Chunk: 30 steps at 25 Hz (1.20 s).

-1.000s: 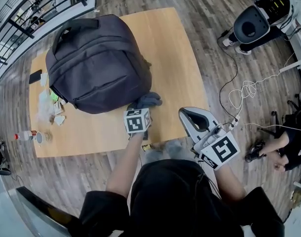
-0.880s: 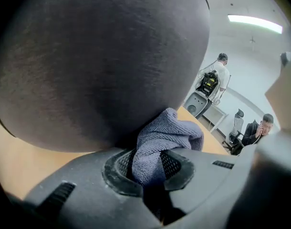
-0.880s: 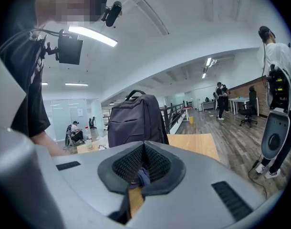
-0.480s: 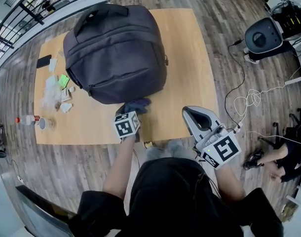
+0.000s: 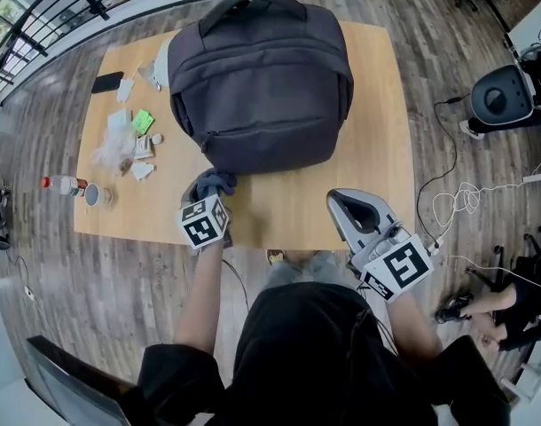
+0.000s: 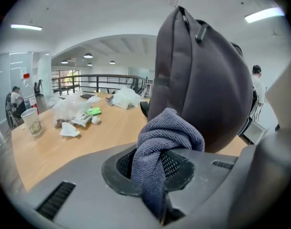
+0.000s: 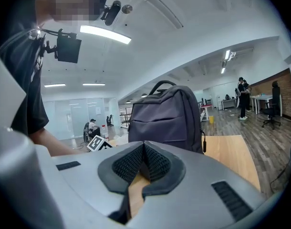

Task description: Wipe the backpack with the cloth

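Observation:
A dark grey backpack lies on the wooden table with its handle at the far side. My left gripper is shut on a blue-grey cloth, which sits at the backpack's near left corner. In the left gripper view the cloth bulges out of the left gripper, with the backpack close behind it; I cannot tell if they touch. My right gripper is over the table's front edge on the right, shut and empty. In the right gripper view the right gripper faces the backpack.
Left of the backpack lie a phone, crumpled wrappers, a green packet, a red-capped bottle and a paper cup. On the floor to the right are a round device and cables.
My left gripper has carried the cloth leftward along the backpack's near edge, from its right corner to its left corner. The right gripper stays shut near the table's front edge.

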Each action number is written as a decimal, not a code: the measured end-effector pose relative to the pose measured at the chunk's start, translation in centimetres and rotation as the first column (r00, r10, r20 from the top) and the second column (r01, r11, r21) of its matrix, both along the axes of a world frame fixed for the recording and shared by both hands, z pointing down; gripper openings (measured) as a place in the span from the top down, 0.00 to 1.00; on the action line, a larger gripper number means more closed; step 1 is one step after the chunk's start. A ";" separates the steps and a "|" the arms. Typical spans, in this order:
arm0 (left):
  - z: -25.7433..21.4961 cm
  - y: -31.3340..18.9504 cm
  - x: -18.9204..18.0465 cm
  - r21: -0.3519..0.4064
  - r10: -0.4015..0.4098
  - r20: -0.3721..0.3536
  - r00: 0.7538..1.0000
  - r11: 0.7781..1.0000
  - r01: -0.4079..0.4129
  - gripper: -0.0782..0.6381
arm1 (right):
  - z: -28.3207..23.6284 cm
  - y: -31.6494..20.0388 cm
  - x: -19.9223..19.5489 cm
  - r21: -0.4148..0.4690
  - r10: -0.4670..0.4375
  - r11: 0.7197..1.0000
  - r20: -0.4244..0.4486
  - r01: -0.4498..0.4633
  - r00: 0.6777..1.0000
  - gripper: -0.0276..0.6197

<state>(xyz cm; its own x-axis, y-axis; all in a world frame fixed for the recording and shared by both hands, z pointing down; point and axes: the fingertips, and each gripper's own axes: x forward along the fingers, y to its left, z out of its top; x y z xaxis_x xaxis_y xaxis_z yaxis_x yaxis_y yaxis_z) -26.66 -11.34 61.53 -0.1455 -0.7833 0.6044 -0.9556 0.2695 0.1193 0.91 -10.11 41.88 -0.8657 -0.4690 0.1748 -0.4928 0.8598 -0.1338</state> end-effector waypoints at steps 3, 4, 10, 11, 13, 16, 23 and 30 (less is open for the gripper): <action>-4.4 -0.7 -0.3 0.099 0.021 0.027 0.999 0.995 -0.023 0.82 | -0.1 0.3 -1.5 0.005 -0.010 1.000 0.003 0.010 1.000 0.94; -5.9 -0.9 0.0 0.127 0.039 0.051 0.998 0.991 -0.045 0.82 | -0.3 0.4 -2.0 0.008 -0.013 1.000 0.007 0.013 1.000 0.94; -12.8 -1.5 1.4 0.223 0.090 0.182 0.979 0.966 -0.130 0.82 | -1.6 1.3 -4.2 0.042 -0.014 0.999 0.034 0.012 0.999 0.94; -13.9 -1.7 1.5 0.245 0.100 0.195 0.976 0.958 -0.148 0.82 | -1.8 1.3 -4.3 0.049 -0.008 0.999 0.037 0.006 0.999 0.94; -16.0 -2.2 2.0 0.278 0.128 0.218 0.967 0.942 -0.187 0.82 | -1.8 1.4 -4.4 0.060 0.010 0.998 0.041 -0.013 0.999 0.94; -18.1 -2.6 3.0 0.297 0.151 0.240 0.959 0.929 -0.221 0.82 | -1.6 1.6 -4.6 0.070 0.033 0.997 0.047 -0.036 0.998 0.94; -19.9 -2.6 9.0 0.313 0.316 0.223 0.922 0.873 -0.374 0.82 | -2.1 1.6 -4.5 0.077 0.079 0.993 0.066 -0.084 0.995 0.94; -20.6 -2.7 6.7 0.351 0.304 0.151 0.940 0.873 -0.339 0.82 | -2.5 1.1 -3.7 0.100 0.124 0.986 0.067 -0.130 0.990 0.94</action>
